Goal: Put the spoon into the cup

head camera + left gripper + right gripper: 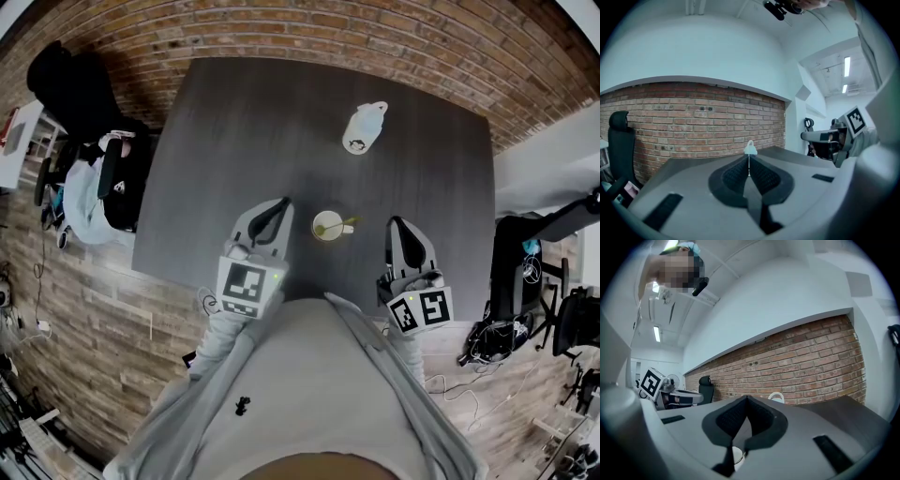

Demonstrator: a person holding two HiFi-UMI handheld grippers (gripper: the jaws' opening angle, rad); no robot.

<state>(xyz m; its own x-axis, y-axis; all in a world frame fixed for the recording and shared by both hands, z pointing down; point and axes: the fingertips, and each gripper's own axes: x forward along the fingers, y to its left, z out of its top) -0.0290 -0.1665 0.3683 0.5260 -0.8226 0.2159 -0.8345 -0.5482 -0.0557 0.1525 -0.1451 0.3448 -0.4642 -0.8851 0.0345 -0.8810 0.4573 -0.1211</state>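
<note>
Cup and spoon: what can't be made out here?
- Head view: cup and spoon too small; the cup's contents can't be told.
- Right gripper view: right gripper body hides all but a white sliver, likely the cup.
- Left gripper view: left gripper body fills the lower frame; neither shows.
- Head view: white container too small to identify.

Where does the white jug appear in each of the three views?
Head view: the white jug stands upper centre, on the far part of the dark table.
Left gripper view: centre, just above the fingers.
Right gripper view: slightly right of centre, partly hidden.
Shared landmark: the brick wall behind it.
</note>
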